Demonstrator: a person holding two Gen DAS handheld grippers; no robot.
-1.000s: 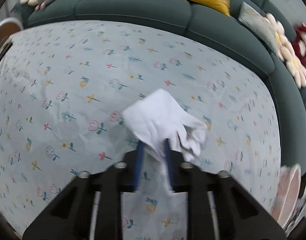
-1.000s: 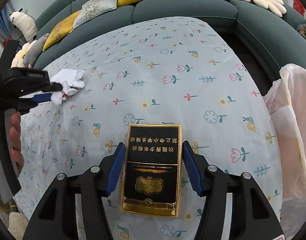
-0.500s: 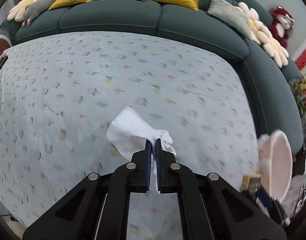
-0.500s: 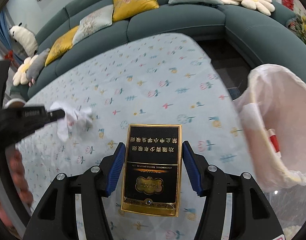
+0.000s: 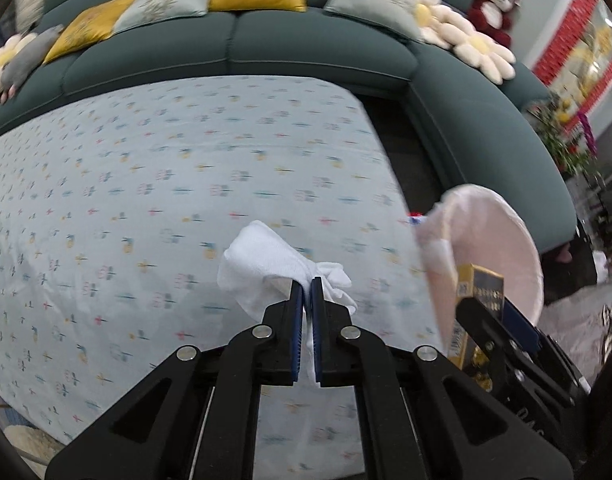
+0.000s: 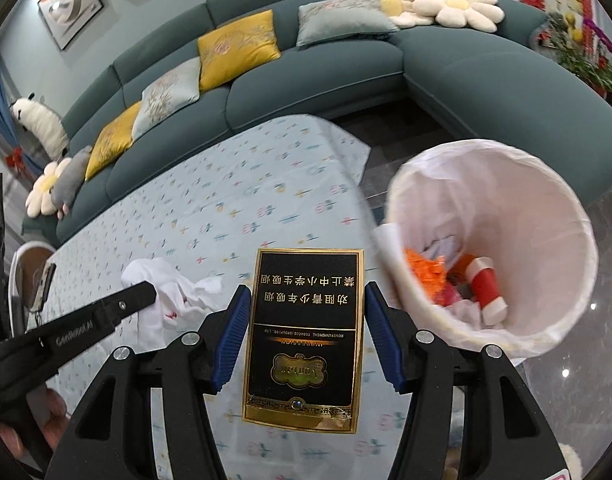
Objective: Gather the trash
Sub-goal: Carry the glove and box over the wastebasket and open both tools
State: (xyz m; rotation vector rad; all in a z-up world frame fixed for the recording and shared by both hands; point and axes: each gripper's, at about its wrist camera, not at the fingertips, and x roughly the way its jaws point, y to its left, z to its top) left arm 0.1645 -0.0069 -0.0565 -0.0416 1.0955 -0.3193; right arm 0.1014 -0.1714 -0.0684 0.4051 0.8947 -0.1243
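Note:
My left gripper [image 5: 306, 286] is shut on a crumpled white tissue [image 5: 262, 266] and holds it above the floral tablecloth [image 5: 146, 184]. The tissue also shows in the right wrist view [image 6: 166, 292], held by the left gripper [image 6: 146, 292]. My right gripper [image 6: 306, 300] is shut on a black and gold cigarette box [image 6: 306, 336], held above the table's right end. The box shows at the right of the left wrist view [image 5: 476, 300]. A bin with a white liner [image 6: 546, 208] stands just right of the box, with red and orange trash [image 6: 466, 284] inside.
A dark green curved sofa [image 5: 306, 48] with yellow and grey cushions [image 6: 234, 52] wraps around the far side and right of the table. Flower-shaped cushions [image 6: 426, 4] lie on its corner. The bin's rim shows in the left wrist view [image 5: 506, 248]. Dark floor lies between table and sofa.
Both grippers have lifted their loads off the table and moved right. The bin has come into view close to the right gripper. The left jaws closed on the tissue.

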